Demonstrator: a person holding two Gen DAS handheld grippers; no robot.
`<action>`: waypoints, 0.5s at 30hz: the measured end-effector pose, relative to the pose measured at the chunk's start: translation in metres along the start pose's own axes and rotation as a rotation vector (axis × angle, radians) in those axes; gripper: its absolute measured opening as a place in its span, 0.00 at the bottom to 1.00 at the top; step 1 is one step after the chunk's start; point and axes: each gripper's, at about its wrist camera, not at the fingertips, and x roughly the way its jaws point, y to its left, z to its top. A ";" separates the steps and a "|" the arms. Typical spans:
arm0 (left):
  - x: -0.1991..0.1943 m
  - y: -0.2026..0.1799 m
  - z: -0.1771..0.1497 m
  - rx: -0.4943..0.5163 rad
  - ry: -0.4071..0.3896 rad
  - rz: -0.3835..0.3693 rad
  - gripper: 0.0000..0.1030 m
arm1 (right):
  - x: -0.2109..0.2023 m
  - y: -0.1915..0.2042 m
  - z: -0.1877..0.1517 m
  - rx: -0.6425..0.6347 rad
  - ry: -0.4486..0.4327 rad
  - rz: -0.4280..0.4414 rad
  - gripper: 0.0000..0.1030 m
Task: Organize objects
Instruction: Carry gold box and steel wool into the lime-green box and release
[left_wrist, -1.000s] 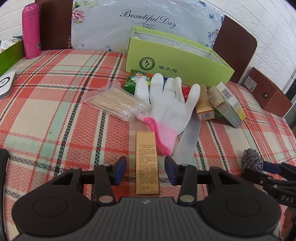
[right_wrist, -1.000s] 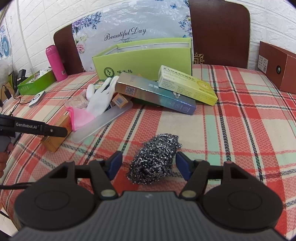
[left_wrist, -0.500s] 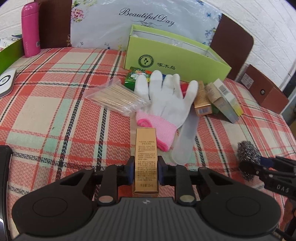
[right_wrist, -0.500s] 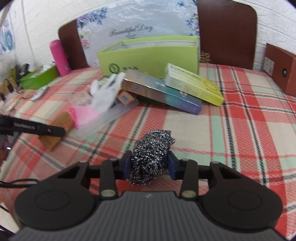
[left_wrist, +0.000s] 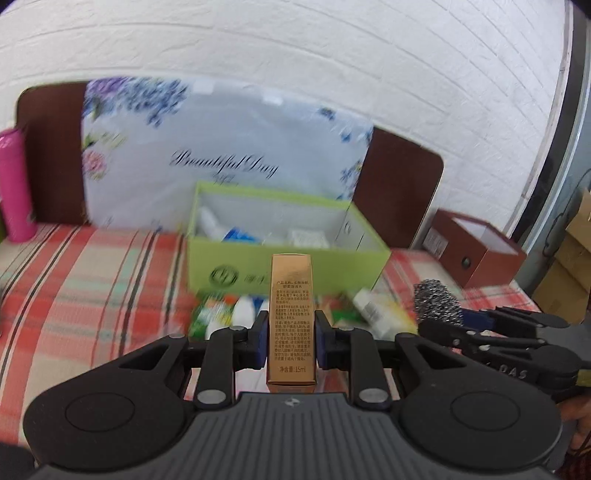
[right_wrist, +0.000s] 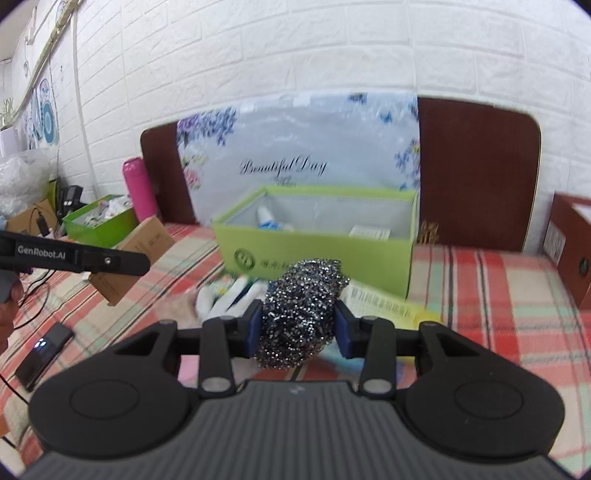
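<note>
Against a white brick wall, the plaid tablecloth (left_wrist: 92, 273) spreads below as my left gripper (left_wrist: 291, 341) clamps the gold carton (left_wrist: 291, 317) at frame centre, lifted clear to go, I judge, into the open green box (left_wrist: 288, 258) just beyond. My right gripper (right_wrist: 298, 328) squeezes the steel scourer (right_wrist: 301, 314) mid-frame, likewise raised toward that box, while loose packets lie on the cloth before it.

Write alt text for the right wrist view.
The right tool grips a steel wool scourer above a plaid tablecloth, facing an open lime-green box. At left, the left tool holds a small gold carton.
</note>
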 end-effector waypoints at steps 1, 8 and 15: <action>0.007 -0.004 0.009 -0.003 -0.008 -0.008 0.24 | 0.004 -0.004 0.008 -0.004 -0.016 -0.014 0.38; 0.069 -0.017 0.059 -0.032 -0.036 -0.019 0.24 | 0.048 -0.032 0.049 -0.008 -0.071 -0.079 0.38; 0.137 -0.004 0.087 -0.055 -0.008 0.046 0.24 | 0.113 -0.061 0.070 -0.008 -0.055 -0.089 0.38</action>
